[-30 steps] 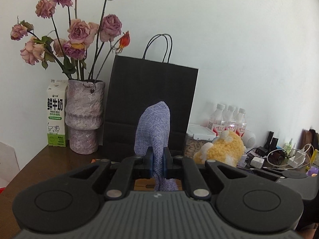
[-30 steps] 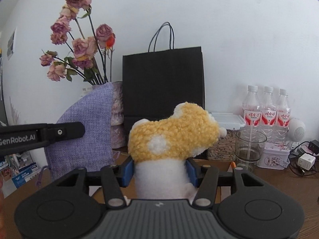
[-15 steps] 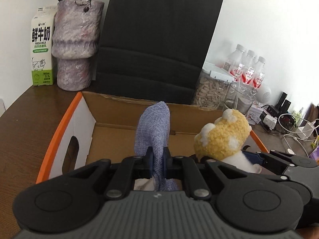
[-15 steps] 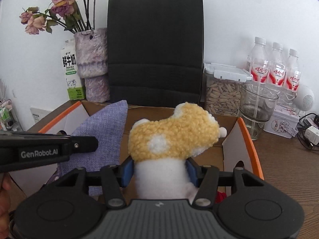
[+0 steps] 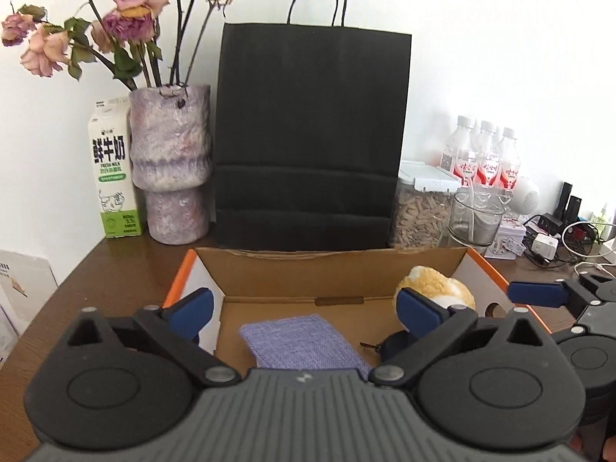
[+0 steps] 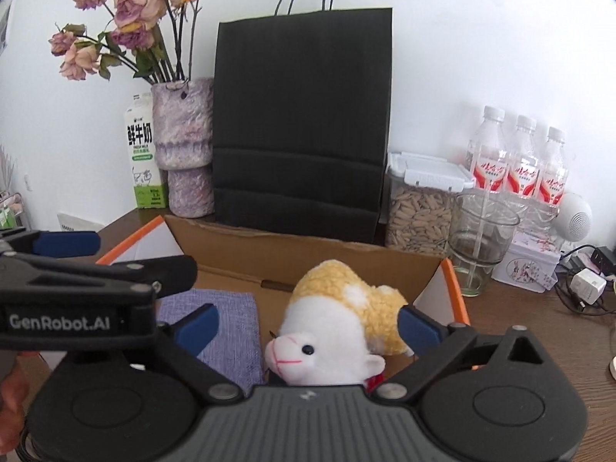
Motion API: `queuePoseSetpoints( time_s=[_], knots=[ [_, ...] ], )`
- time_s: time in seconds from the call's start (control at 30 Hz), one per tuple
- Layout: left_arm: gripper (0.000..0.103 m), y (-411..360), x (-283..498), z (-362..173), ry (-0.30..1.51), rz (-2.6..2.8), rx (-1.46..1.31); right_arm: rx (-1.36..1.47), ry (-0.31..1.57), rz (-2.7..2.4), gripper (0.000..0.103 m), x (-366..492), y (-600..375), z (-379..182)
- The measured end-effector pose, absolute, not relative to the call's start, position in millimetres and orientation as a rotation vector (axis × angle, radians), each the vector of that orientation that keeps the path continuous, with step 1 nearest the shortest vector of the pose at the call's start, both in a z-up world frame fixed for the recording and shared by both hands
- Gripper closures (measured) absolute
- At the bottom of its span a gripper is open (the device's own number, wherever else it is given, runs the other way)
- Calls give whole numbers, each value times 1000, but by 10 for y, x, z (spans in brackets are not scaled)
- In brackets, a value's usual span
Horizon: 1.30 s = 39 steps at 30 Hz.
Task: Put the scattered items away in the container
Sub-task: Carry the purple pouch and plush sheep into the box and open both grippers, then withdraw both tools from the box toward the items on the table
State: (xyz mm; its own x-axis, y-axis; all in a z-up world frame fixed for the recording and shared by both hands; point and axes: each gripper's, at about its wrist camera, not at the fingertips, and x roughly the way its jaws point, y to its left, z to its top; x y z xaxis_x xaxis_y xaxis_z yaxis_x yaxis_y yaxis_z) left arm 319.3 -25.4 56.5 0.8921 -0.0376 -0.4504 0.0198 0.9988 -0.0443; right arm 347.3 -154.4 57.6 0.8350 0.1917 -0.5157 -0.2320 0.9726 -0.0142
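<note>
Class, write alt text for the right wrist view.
The open right gripper hovers over a plush sheep lying beside a purple cloth pouch in a cardboard box. A black paper bag stands behind.

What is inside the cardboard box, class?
Inside the cardboard box lie a purple cloth pouch and a plush sheep, beside each other. A red bit shows below the sheep; the gripper bodies hide the box's near floor.

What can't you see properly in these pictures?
- Plush sheep: its lower body, right wrist view, hidden behind the right gripper housing.
- Purple fabric pouch: its near end, left wrist view, covered by the left gripper housing.
- Cardboard box: its near wall, cut off in both views.
- Dark item and red bit beside the sheep: too hidden to name.
</note>
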Motion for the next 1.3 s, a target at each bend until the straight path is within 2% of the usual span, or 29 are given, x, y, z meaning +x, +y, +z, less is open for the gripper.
queuePoseSetpoints(
  time_s=[0.33,0.57,1.07,1.3],
  knots=[
    [0,-188,3137,656,456,-13,-82,-84,526,219,0,3406,-1548,683],
    [0,-161,2887,811,384,-29,-107,-95,478,210,0,3228,-1560,825],
    [0,-86,2008,1059,245,-56,-101,-109,335,211,0,2320,-1796,1140],
    [0,-55,1545,951,207,-42,-89,-91,308,190,0,1835,-2006,1032]
  ],
)
